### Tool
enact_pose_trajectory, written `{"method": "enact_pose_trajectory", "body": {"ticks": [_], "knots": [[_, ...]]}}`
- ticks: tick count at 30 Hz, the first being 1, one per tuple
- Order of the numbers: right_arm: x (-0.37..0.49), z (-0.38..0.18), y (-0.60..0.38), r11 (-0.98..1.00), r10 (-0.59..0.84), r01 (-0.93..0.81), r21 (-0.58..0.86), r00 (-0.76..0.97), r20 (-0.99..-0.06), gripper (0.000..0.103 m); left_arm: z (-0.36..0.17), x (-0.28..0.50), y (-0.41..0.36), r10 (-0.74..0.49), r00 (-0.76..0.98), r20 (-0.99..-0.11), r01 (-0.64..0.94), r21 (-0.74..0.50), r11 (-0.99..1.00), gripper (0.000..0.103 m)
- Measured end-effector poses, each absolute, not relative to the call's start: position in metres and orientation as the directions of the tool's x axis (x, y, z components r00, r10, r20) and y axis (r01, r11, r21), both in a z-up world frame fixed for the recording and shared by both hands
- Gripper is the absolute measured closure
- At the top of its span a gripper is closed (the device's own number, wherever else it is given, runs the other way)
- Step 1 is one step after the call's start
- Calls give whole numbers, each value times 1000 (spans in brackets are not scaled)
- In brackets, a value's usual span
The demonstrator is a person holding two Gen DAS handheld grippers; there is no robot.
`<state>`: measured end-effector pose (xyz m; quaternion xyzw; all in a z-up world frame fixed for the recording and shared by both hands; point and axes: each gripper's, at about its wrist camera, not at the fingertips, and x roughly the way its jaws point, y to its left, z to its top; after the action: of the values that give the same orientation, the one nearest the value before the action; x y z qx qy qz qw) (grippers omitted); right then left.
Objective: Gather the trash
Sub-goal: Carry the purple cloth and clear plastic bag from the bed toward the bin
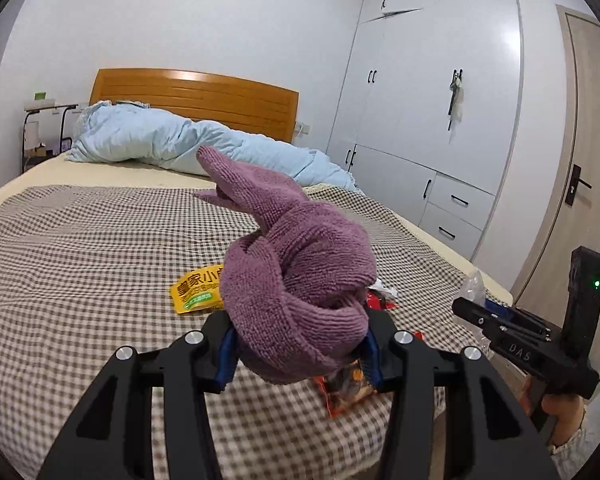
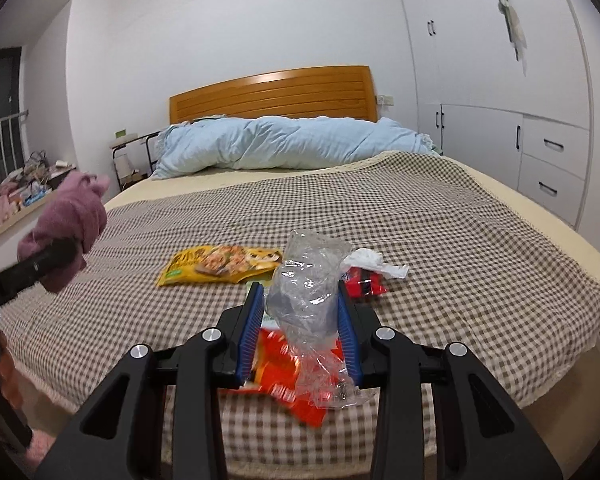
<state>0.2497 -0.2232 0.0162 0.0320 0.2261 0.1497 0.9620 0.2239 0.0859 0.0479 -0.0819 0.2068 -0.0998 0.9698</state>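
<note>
My left gripper (image 1: 300, 354) is shut on a rolled purple towel (image 1: 296, 280), held above the checked bed cover (image 1: 80, 248); that towel (image 2: 70, 220) shows at the left of the right wrist view. My right gripper (image 2: 302, 332) is shut on a crumpled clear plastic bag (image 2: 306, 292). On the cover lie a yellow snack packet (image 2: 220, 266), a red wrapper (image 2: 366, 284) with white tissue (image 2: 370, 262), and an orange-red packet (image 2: 290, 380) under the right gripper's fingers. The yellow packet (image 1: 196, 290) and an orange packet (image 1: 346, 390) also show beneath the towel.
A light blue duvet (image 2: 284, 142) lies bunched against the wooden headboard (image 2: 272, 96). White wardrobes with drawers (image 2: 552, 160) line the right side. A door (image 1: 584, 168) stands at the right. A cluttered shelf (image 2: 16, 196) and a side table (image 2: 128, 148) are on the left.
</note>
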Motion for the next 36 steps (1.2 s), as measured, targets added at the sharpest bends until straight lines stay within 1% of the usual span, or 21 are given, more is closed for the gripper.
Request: {"method": "enact_pose_trajectory", "body": {"ticks": [8,18,23,36], "knots": [[204,18,-223,947,319,-299,114,855,-409,67,58,179,90,-230,896,-379,167,-191,967,57],[156,7,-224,943,330,-313,112,840,-431,67,46,129,87,-245,873,-421,187,-175,967,57],[132,-4,-224,940,336,-319,117,824,-455,67,34,109,83,-260,858,-442,198,-181,963,57],[103,-43,-220,930,363,-327,167,754,-547,67,-5,70,78,-273,810,-518,216,-170,962,57]]}}
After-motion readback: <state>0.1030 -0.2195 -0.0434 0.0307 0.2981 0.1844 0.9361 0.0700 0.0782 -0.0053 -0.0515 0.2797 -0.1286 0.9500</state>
